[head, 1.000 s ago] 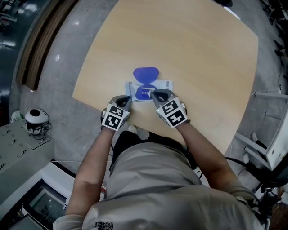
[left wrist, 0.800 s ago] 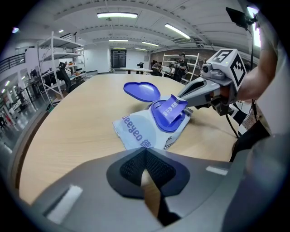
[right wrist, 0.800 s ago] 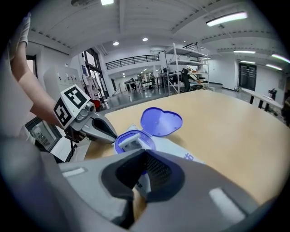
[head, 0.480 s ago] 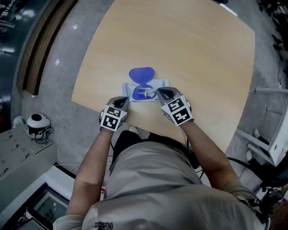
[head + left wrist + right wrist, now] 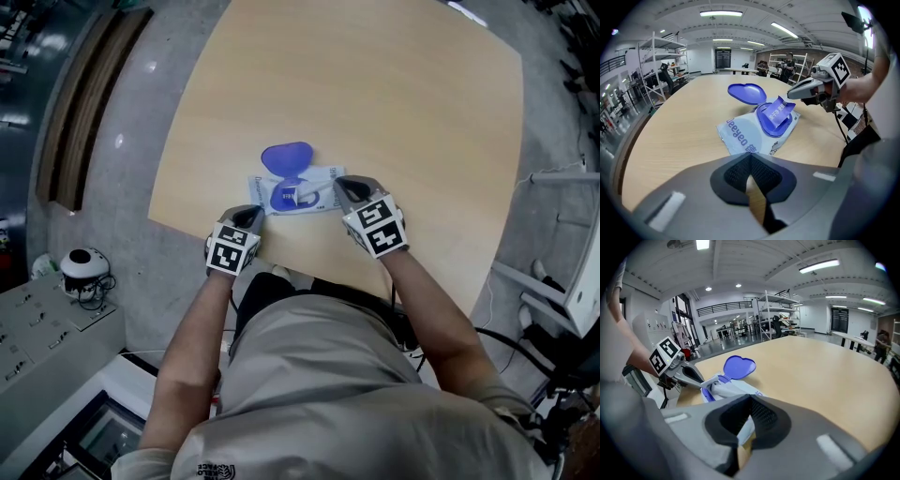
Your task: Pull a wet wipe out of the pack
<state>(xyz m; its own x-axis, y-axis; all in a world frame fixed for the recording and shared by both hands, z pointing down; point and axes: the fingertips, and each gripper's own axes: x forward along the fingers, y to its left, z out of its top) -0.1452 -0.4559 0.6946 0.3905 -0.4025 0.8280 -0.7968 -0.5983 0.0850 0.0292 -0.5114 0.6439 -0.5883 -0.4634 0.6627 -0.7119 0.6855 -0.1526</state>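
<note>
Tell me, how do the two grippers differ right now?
The right gripper pinches a sheet standing up from the pack's opening; the left gripper is shut on nothing. The right reaches over the pack; the left sits by its near corner. Both carry marker cubes.

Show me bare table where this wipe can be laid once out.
Free: the far half of the table beyond the open lid, and the stretch from the pack to the table's right edge. Crowded: the near edge, where the left gripper, right gripper and pack sit close together.
</note>
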